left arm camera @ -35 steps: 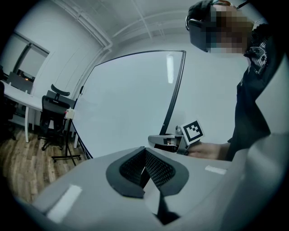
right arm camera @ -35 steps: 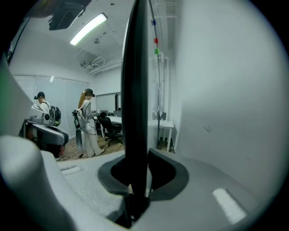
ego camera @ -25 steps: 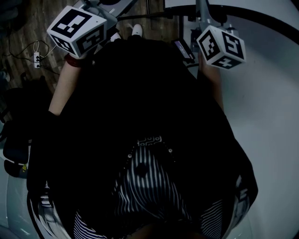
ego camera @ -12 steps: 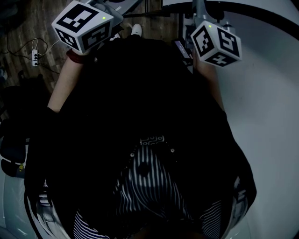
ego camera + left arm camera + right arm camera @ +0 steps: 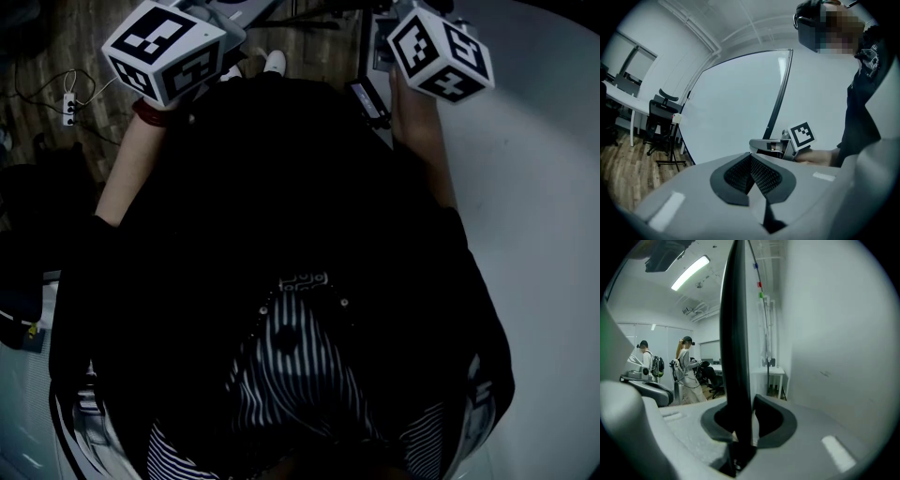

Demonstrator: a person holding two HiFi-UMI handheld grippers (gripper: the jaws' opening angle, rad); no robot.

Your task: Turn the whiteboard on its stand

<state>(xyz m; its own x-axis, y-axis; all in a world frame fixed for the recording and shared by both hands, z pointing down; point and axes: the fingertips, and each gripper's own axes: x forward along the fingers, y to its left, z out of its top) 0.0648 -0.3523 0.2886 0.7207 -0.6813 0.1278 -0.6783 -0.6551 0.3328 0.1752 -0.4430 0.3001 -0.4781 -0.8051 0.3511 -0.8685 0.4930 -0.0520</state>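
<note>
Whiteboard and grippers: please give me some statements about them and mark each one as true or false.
1. The right gripper is shut on the black frame of the whiteboard. True.
2. The left gripper also holds the whiteboard. False: its jaws are together, with nothing between them.
3. An office chair stands on the wooden floor. True.
4. The whiteboard lies flat on a desk. False: it stands upright.

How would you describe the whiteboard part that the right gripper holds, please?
The large whiteboard fills the right side of the right gripper view. Its black frame edge runs upright down the middle into the right gripper, the only dark bar among pale surfaces.
</note>
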